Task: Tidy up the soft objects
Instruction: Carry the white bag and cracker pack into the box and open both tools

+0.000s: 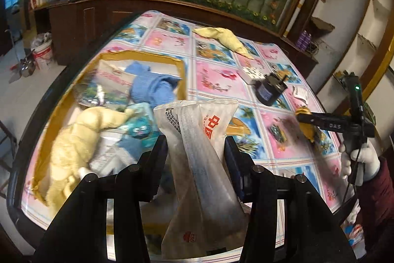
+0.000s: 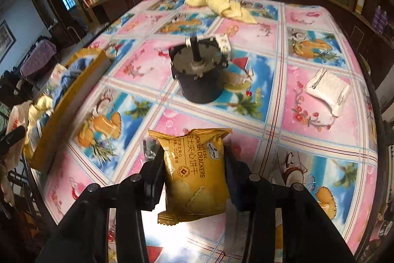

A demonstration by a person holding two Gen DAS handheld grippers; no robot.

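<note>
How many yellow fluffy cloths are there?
2: one yellow cloth lies at the table's far edge; another yellow cloth sits in the cardboard box. The box may hide more.

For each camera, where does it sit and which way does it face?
Left wrist: on the left gripper, facing down at the box; jaws pinch a clear packet; gloved hand visible.
Right wrist: on the right gripper, facing down at the table; jaws hold a cracker packet.
Shared: black motor, yellow cloth.

"CHEESE SANDWICH CRACKERS" on gold packet (image 2: 194,179); red "中国" on clear pouch (image 1: 202,164).
</note>
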